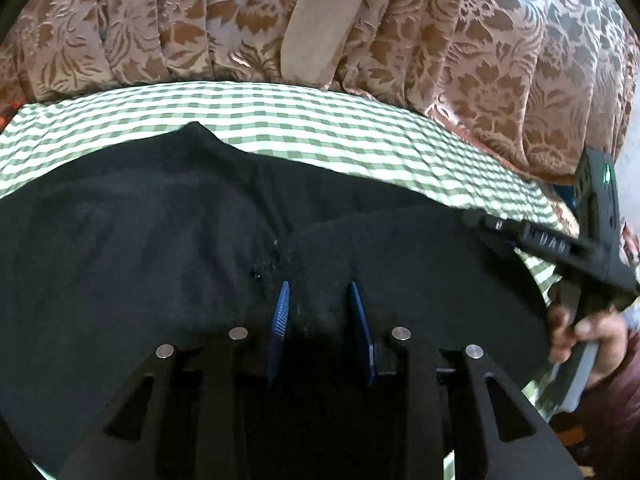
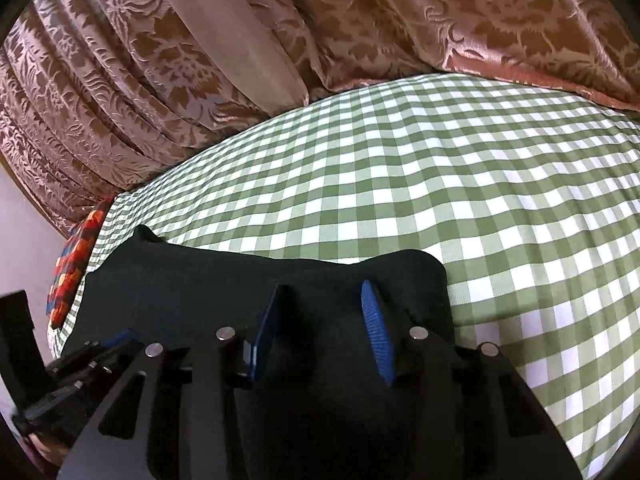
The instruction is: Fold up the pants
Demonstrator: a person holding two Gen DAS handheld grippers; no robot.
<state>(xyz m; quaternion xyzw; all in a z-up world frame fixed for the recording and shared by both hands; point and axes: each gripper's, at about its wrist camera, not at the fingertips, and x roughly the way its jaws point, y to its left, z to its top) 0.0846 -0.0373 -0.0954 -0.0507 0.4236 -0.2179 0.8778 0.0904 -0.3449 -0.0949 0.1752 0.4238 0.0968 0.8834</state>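
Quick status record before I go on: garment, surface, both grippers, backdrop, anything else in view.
garment: black pants, lying on the cloth, partly folded with one layer over another
surface: green-and-white checked cloth
left gripper: open, blue pads apart, over the pants' near edge
right gripper: open, pads apart over a raised fold near the pants' right end
hand: holding the right gripper's handle
backdrop: brown floral curtain
other: red patterned cloth at the left edge of the right wrist view
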